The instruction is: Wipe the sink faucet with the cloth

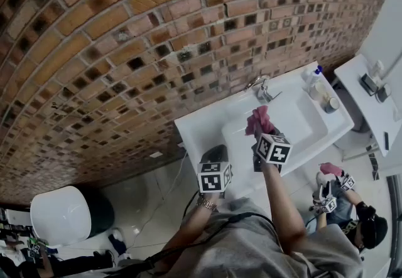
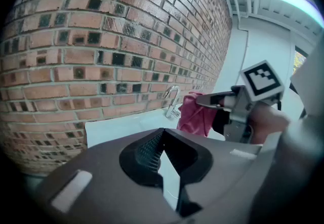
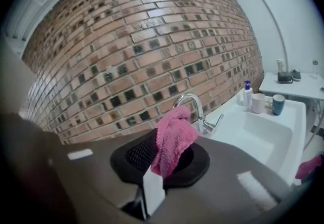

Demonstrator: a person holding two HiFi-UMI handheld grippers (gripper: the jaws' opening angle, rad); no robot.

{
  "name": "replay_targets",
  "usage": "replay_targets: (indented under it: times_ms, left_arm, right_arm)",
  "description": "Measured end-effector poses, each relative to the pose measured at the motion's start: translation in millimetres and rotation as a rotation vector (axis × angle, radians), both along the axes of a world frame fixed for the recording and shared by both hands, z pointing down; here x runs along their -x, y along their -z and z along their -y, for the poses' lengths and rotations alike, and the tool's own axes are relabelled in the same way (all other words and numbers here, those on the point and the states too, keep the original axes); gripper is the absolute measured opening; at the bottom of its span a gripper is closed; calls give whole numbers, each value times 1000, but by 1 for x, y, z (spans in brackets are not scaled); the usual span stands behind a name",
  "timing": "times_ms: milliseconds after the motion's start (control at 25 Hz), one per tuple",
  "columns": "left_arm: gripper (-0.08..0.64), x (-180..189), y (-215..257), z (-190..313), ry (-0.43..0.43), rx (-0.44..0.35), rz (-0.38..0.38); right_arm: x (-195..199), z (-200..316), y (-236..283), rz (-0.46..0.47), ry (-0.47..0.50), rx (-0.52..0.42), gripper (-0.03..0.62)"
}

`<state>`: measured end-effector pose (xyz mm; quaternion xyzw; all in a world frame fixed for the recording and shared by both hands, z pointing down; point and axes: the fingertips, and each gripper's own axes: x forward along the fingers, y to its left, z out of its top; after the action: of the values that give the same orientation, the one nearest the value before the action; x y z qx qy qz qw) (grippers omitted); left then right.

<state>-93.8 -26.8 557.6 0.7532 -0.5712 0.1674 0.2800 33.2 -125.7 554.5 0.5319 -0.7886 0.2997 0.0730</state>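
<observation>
A: Cloth (image 1: pixel 259 121), from the head view?
B: Pink and bunched, over the sink (image 1: pixel 201 127) near its back edge, short of the faucet (image 1: pixel 260 87), in the right gripper (image 1: pixel 257 134).
A: Left gripper view?
B: Left gripper (image 2: pixel 161 133) pinched together, empty; the cloth hangs ahead.
A: Right gripper view?
B: Jaws clamped on a nubby, folded wad.

White sink (image 3: pixel 253 134) with faucet (image 3: pixel 205 126), soap bottle (image 3: pixel 247 94), white cup (image 3: pixel 257 102), blue cup (image 3: pixel 277 104)
</observation>
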Motion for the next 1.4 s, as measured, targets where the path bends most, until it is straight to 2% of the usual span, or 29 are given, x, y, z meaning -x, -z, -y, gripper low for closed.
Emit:
replay_targets:
  times_ms: [160, 320, 520, 640, 720, 840, 1000, 1120, 1200, 1280, 1400]
  left_arm:
    - [14, 8, -5, 25, 19, 13, 39]
    - [14, 29, -14, 41, 65, 34, 30]
    - [14, 38, -14, 66, 50, 25, 34]
    - [14, 42, -8, 78, 46, 17, 26]
    - [14, 40, -7, 81, 37, 13, 29]
    - [14, 37, -17, 79, 22, 38, 39]
    - [14, 34, -33, 73, 16, 76, 31]
    - [14, 35, -36, 75, 22, 79, 26]
    - [14, 37, -35, 76, 32, 78, 27]
    - [14, 41, -37, 76, 41, 83, 29]
    - [14, 44, -41, 76, 50, 98, 37]
  right_arm:
    - [-20, 86, -14, -50, -26, 18, 35]
    - [-17, 147, -25, -75, -16, -28, 35]
    - [34, 148, -43, -83, 121, -23, 34]
    - [59, 148, -38, -197, 168, -78, 34]
    - [46, 163, -17, -324, 114, -163, 34]
    - [-1, 196, 13, -489, 4, -264, 34]
    - [-55, 234, 9, -573, -10, -275, 35]
    - [-94, 258, -16, -662, -33, -194, 32]
    - [-115, 266, -45, -652, -45, -95, 32]
    - [-126, 262, -79, -613, -48, 1, 29]
    - [-123, 242, -144, -674, 3, 166, 29]
